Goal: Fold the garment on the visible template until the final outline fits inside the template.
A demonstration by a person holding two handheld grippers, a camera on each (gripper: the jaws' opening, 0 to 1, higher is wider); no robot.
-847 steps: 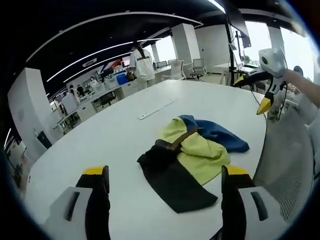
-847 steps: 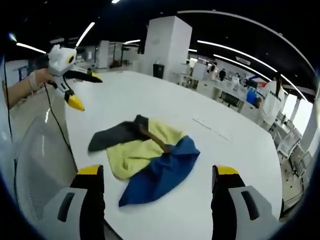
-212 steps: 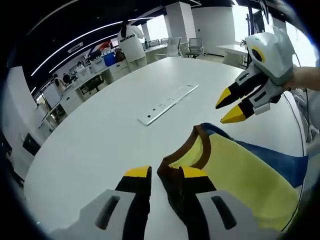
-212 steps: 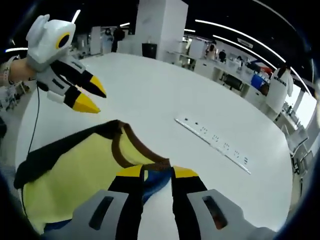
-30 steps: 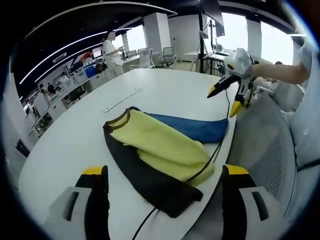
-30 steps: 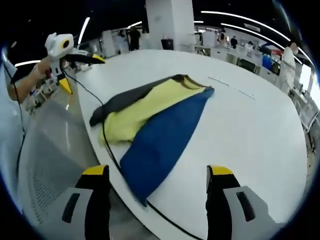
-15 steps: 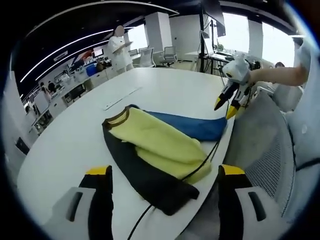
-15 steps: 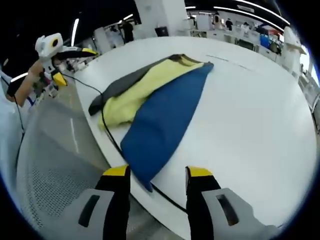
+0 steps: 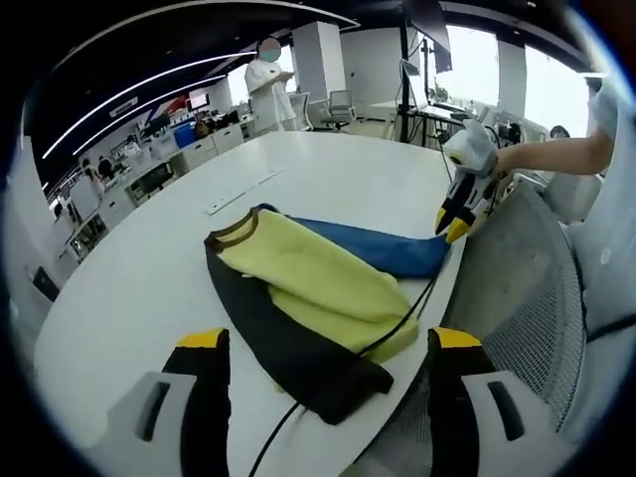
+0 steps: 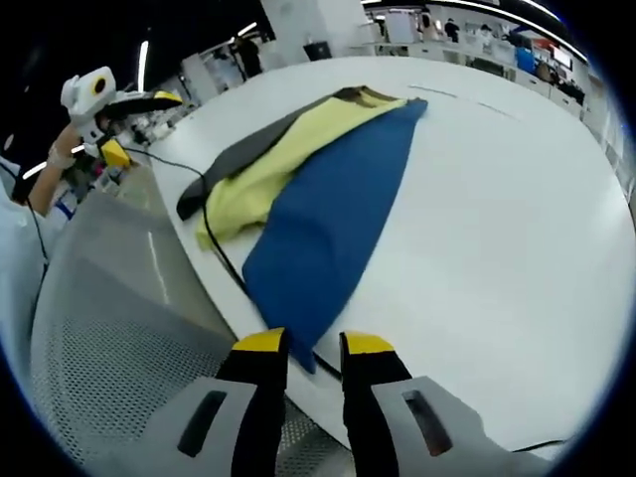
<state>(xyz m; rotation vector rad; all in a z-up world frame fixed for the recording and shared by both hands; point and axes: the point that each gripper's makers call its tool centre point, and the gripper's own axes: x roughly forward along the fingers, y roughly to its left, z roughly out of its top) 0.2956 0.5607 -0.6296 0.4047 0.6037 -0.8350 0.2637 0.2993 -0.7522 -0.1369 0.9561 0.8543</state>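
No text, label, brand, number or sign could be read in either view. Nothing legible was found on the garment [image 9: 308, 288], on the white surface [image 9: 139, 278], or on the distant office furnishings, which were too small and blurred.

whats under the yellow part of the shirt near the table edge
A black cable runs out from beneath the yellow panel and off the white table's edge. The black panel lies alongside. How far the cable continues under the fabric is covered.
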